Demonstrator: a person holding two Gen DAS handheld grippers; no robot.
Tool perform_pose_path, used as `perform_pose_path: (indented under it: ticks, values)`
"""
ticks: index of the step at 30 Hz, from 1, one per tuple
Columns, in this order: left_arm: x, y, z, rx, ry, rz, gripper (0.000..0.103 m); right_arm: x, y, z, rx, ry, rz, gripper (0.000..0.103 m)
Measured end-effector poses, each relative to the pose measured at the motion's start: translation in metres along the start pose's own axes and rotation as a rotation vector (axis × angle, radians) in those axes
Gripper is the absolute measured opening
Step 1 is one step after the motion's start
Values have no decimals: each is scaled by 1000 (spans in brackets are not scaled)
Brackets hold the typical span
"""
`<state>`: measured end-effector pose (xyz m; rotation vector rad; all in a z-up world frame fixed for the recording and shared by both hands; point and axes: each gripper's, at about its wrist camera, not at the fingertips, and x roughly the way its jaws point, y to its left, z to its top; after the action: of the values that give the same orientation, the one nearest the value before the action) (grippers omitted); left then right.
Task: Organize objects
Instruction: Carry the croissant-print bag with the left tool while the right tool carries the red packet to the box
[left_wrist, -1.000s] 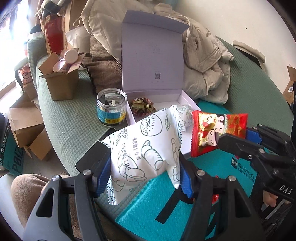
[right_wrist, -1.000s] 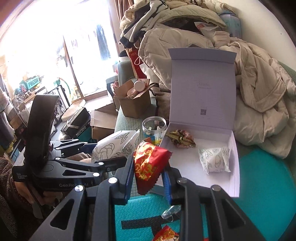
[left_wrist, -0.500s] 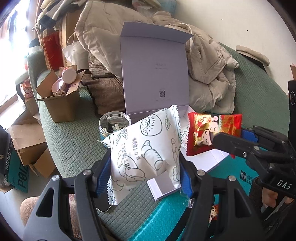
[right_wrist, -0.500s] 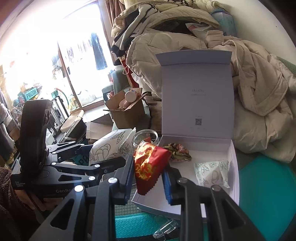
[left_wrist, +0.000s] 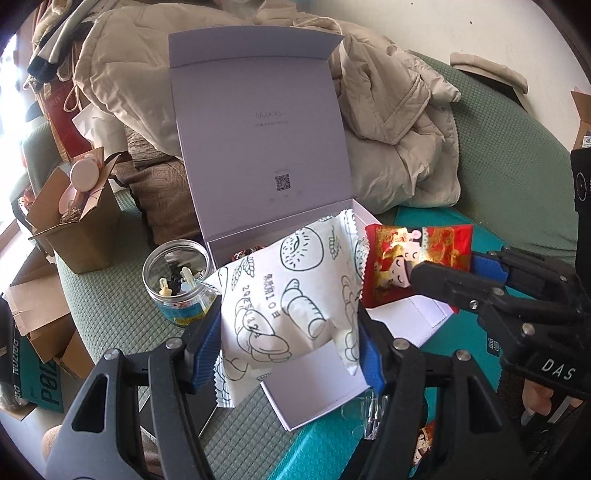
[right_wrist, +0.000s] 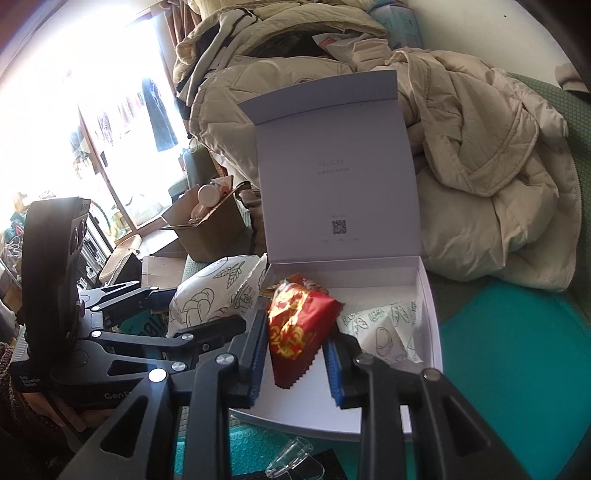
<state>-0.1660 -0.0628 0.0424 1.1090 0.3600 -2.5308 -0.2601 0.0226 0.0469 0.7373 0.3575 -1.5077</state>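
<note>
My left gripper (left_wrist: 290, 347) is shut on a white snack bag with black drawings (left_wrist: 291, 299) and holds it over the front left of the open white box (left_wrist: 314, 391). My right gripper (right_wrist: 297, 354) is shut on a red snack packet (right_wrist: 299, 325) and holds it over the box (right_wrist: 430, 295), beside the left gripper (right_wrist: 147, 295). The red packet also shows in the left wrist view (left_wrist: 413, 258). Another white drawn bag (right_wrist: 388, 328) lies inside the box at the right. The box lid (left_wrist: 258, 140) stands upright.
A glass jar (left_wrist: 177, 280) of small items stands left of the box. A brown carton (left_wrist: 74, 225) sits further left. Beige jackets (left_wrist: 391, 122) pile behind the box. A teal mat (right_wrist: 517, 369) covers the green couch (left_wrist: 517, 155). A clear plastic piece (right_wrist: 291, 458) lies in front.
Both grippers have moved forward with their packets, from short of the box to over it. The box looks nearer and larger in both views.
</note>
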Motion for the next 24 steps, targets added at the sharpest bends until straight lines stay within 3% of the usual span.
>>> perform_pose_path:
  ticks: [24]
  values:
    - [82, -12, 12, 99, 118, 31, 62, 53, -43, -13, 102, 102, -106, 28]
